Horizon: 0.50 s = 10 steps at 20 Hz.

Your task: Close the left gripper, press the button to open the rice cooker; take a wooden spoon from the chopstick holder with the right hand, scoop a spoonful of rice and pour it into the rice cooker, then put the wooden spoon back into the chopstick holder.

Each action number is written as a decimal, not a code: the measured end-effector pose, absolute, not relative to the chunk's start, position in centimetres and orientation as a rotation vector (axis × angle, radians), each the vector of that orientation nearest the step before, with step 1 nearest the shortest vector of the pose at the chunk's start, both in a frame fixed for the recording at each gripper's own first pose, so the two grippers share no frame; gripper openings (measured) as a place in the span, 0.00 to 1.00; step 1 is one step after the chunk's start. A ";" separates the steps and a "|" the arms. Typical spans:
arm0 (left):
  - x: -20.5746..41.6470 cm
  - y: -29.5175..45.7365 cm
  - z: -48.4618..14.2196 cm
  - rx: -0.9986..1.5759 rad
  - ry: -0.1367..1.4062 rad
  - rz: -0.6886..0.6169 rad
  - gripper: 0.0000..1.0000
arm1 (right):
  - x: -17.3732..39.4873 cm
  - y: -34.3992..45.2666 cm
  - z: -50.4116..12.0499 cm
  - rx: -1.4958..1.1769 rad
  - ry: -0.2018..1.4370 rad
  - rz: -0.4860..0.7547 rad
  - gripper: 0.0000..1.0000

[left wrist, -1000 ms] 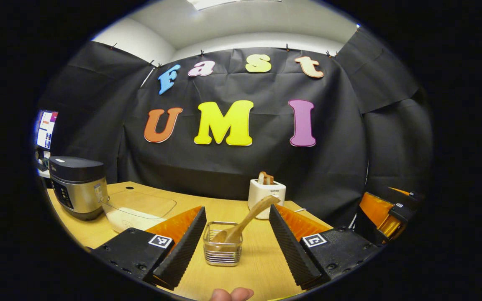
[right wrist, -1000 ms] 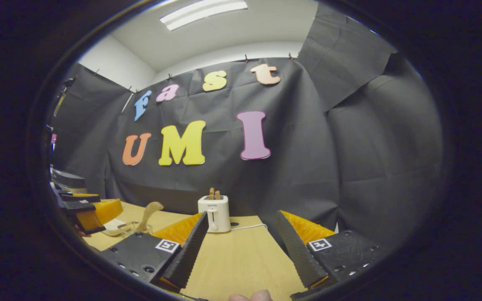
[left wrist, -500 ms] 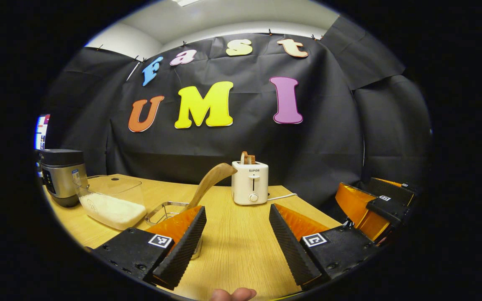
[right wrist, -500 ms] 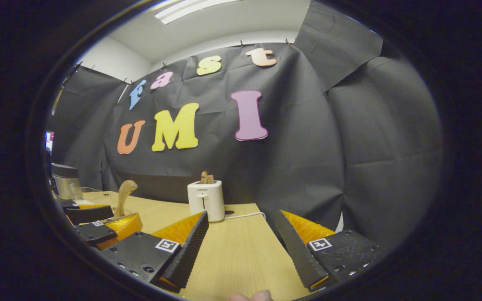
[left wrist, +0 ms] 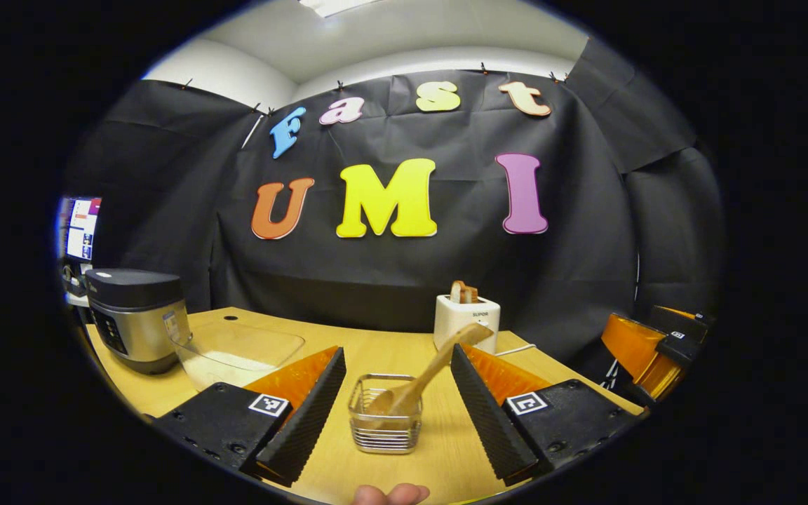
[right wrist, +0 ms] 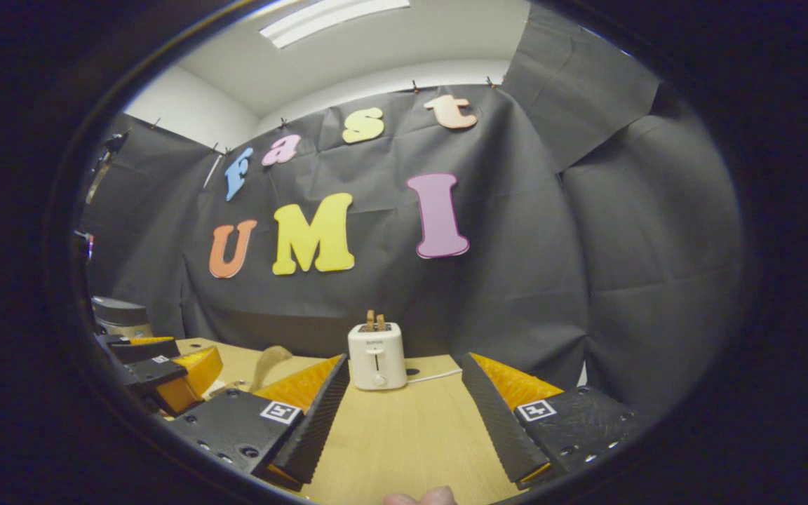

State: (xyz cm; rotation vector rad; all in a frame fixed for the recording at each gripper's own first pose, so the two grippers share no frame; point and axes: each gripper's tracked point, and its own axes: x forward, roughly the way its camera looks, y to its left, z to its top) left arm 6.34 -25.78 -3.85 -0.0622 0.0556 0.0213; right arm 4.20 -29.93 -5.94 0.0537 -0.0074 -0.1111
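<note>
In the left gripper view my left gripper (left wrist: 398,414) stands open over the wooden table, and a wire chopstick holder (left wrist: 385,421) sits between its fingers, untouched. A wooden spoon (left wrist: 423,375) leans in the holder, handle up to the right. The rice cooker (left wrist: 132,317), lid down, stands at the far left, with a clear container of rice (left wrist: 236,354) beside it. My right gripper (right wrist: 404,431) is open over bare table in the right gripper view, where the spoon handle (right wrist: 268,362) pokes up behind its left finger. The left gripper (right wrist: 158,365) shows there at far left.
A white toaster (left wrist: 466,319) with bread in its slots stands at the back of the table (left wrist: 439,449), also seen straight ahead as the toaster (right wrist: 376,354) in the right gripper view. The right gripper's orange body (left wrist: 646,351) sits at the table's right edge. A monitor (left wrist: 80,228) glows at far left.
The left gripper has swung back left, so the holder and spoon sit between its fingers again. The right gripper has shifted slightly; the toaster moved right in its view. Both stay open.
</note>
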 end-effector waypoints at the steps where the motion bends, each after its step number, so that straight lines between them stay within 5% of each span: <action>1: 6.2 -25.1 -3.3 -0.065 0.047 0.026 0.96 | 4.1 -29.5 -5.6 0.052 -0.008 -0.109 0.95; 10: 5.8 -23.4 -0.9 -0.058 0.011 -0.002 0.96 | 3.7 -26.8 -3.4 0.027 -0.024 -0.112 0.95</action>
